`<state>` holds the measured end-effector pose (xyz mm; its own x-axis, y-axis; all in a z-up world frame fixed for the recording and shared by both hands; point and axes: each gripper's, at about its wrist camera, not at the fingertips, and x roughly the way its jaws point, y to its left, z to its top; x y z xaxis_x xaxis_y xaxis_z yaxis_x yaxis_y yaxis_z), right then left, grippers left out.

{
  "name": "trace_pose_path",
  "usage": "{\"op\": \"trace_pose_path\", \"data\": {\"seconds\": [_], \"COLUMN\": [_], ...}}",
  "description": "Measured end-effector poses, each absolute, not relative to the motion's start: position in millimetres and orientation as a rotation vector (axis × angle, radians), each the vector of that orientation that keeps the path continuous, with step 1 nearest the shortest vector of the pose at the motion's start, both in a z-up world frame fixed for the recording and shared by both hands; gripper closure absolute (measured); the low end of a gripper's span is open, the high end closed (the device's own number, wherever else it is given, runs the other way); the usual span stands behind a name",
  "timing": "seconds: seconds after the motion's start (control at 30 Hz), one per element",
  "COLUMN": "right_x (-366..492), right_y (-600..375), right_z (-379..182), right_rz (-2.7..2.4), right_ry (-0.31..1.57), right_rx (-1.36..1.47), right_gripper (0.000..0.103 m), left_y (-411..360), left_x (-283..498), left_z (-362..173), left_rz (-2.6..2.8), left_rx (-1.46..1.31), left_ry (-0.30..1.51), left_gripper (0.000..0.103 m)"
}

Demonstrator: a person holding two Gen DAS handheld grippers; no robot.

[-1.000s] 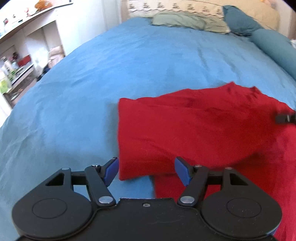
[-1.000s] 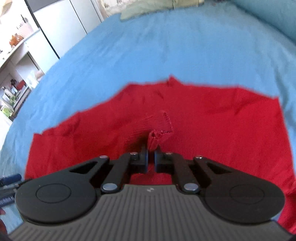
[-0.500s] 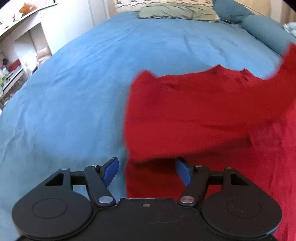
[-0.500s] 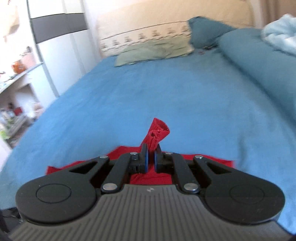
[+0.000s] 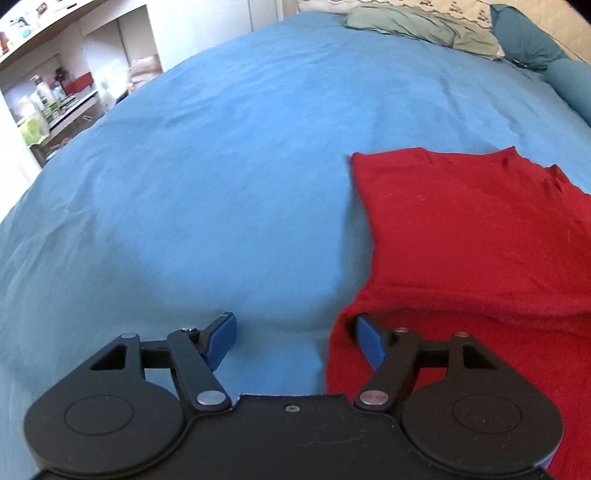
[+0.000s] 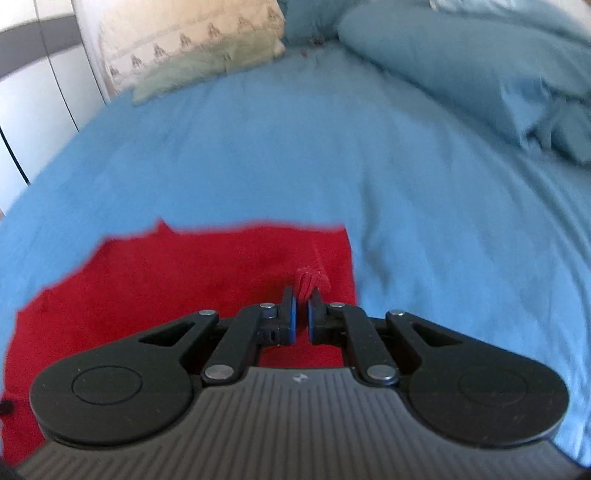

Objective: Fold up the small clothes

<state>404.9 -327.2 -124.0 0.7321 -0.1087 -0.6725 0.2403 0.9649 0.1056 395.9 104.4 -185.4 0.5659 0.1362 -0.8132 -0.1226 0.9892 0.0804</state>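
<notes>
Pinching a bunched bit of the red garment [image 6: 177, 291] in my right hand-held gripper [image 6: 301, 314], I should lay it flat on the bed [image 6: 424, 221], edges matched; my left hand-held gripper [image 5: 295, 341], jaws apart, could pin the near fold.

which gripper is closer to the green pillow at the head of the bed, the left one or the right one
Right, judging by apparent size only. In the right gripper's view, shut on the red garment, the green pillow looms large. In the open left gripper's view, it sits small beyond the blue sheet.
</notes>
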Motion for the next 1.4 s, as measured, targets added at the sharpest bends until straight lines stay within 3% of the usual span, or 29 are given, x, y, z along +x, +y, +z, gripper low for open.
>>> {"op": "trace_pose_path", "data": {"seconds": [0.1,0.13,0.23,0.27,0.37,0.53,1.07,1.4], "right_x": [395.2,389.2,370.2,362.7,364.8,393.8,373.1,325.0], "right_y": [-327.9,-325.8,-315.9,-309.7,-285.4,-273.7,-304.6,-328.7], "right_z": [-137.7,-137.6,-127.2,-122.3,-117.3,-144.6,-168.2,-135.4], "right_rz": [-0.197,-0.199,-0.187,-0.167,-0.059,0.027,0.023,0.055], "right_ry": [0.778,0.783,0.749,0.714,0.691,0.767,0.702,0.537], "right_rx": [0.163,0.134,0.033,-0.008,-0.115,-0.049,0.033,0.104], "right_gripper": [0.078,0.071,0.014,0.005,0.005,0.005,0.004,0.004], "left_y": [100.8,100.2,89.8,82.9,59.0,33.1,43.0,71.0], "left_x": [394.5,393.2,386.0,384.7,388.1,403.0,385.7,342.6], "left_z": [-179.3,-175.1,-156.7,-150.2,-143.7,-170.7,-189.8,-144.9], "left_rz": [0.15,0.138,0.054,0.014,-0.113,-0.217,-0.228,-0.093], "left_rx": [0.033,0.031,0.052,0.07,0.114,0.099,0.066,0.105], "left_ry": [0.967,0.964,0.903,0.879,0.848,0.917,0.851,0.716], "left_gripper": [0.029,0.029,0.029,0.028,0.023,0.023,0.022,0.016]}}
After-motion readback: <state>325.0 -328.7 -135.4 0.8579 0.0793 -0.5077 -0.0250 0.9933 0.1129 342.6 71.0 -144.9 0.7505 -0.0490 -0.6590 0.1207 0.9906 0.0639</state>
